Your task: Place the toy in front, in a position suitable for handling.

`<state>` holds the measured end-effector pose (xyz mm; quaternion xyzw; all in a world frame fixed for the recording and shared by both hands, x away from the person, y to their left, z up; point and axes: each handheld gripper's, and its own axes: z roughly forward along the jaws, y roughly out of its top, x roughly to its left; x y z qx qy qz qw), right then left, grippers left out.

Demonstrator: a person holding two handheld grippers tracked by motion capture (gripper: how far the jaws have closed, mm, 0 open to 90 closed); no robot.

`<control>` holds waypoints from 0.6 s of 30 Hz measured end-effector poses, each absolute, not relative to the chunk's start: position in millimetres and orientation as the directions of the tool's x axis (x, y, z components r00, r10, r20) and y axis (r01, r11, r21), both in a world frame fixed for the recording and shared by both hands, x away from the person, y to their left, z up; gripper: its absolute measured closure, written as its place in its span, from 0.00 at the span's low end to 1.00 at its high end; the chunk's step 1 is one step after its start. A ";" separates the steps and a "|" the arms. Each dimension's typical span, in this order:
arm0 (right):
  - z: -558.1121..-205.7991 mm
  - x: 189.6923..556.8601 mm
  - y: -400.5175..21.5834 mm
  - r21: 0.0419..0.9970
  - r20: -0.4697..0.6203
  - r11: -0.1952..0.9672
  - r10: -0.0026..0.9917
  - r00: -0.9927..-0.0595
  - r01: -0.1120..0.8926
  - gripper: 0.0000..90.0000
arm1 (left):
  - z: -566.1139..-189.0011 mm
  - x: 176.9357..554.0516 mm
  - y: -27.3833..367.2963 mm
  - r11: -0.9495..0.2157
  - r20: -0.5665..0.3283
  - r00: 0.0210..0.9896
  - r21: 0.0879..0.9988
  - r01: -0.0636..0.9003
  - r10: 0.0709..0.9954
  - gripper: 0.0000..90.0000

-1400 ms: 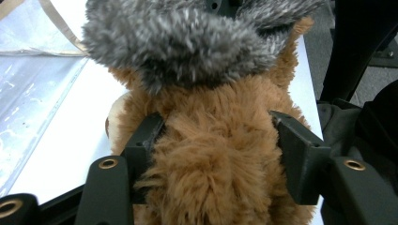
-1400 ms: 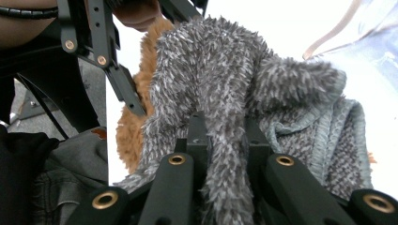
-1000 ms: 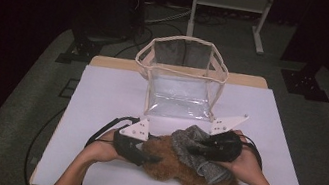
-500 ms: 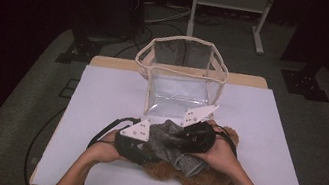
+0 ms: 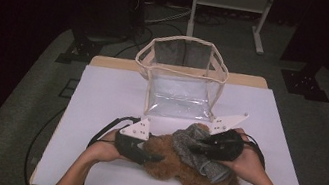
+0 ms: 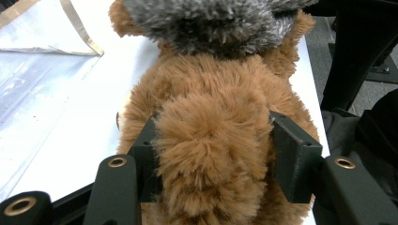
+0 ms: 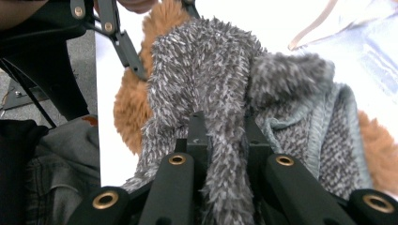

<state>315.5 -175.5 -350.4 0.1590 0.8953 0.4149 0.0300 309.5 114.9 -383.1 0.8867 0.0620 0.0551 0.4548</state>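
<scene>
Dark floor and stands ring a white bench (image 5: 98,112), and near its front edge both tongs work on a brown teddy (image 5: 176,163) lying on its side with a grey sweater (image 5: 193,148) partly over it. Left tongs (image 6: 213,154) pinch a furry limb of the teddy between their pads; their jaws have just eased out a little while the fur stays clamped between them. Right tongs (image 7: 220,140) are pressed together on a fold of the sweater, close to the teddy's upper body. I judge that the main risk is the sweater fold slipping free, since only a thin ridge of shaggy knit sits in that grip and a sharp tug could pull it out. Another risk is the left hold giving way: plush compresses, so the limb could slide out and the whole toy would then drag along with the sweater instead of being dressed or undressed. Behind them a clear bag (image 5: 180,80) stands open on the bench, near enough that a wide swing could knock it. Against half a second ago, the right hand (image 5: 247,162) sits further to the right and the sweater is stretched that way, away from the left tongs; compared with a second ago it is roughly back where it was.
</scene>
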 end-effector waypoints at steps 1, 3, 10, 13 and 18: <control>-352.8 315.3 -177.0 0.754 0.088 0.600 0.308 -0.947 0.265 0.86 | -383.3 309.3 115.0 -0.576 0.038 0.986 0.815 0.063 0.162 0.49; -356.0 315.3 -177.5 0.754 0.088 0.601 0.307 -0.948 0.265 0.86 | -383.5 309.5 115.8 -0.574 0.040 0.986 0.816 0.061 0.163 0.46; -361.6 317.2 -180.4 0.761 0.096 0.589 0.309 -0.946 0.270 0.87 | -385.6 311.4 120.9 -0.574 0.044 0.984 0.816 0.065 0.174 0.34; -363.5 318.6 -182.4 0.766 0.097 0.584 0.310 -0.946 0.270 0.87 | -388.2 312.8 122.9 -0.565 0.026 0.983 0.821 0.084 0.184 0.30; -365.1 320.2 -184.3 0.769 0.101 0.579 0.309 -0.946 0.272 0.87 | -392.5 316.4 125.4 -0.563 0.009 0.981 0.820 0.103 0.192 0.24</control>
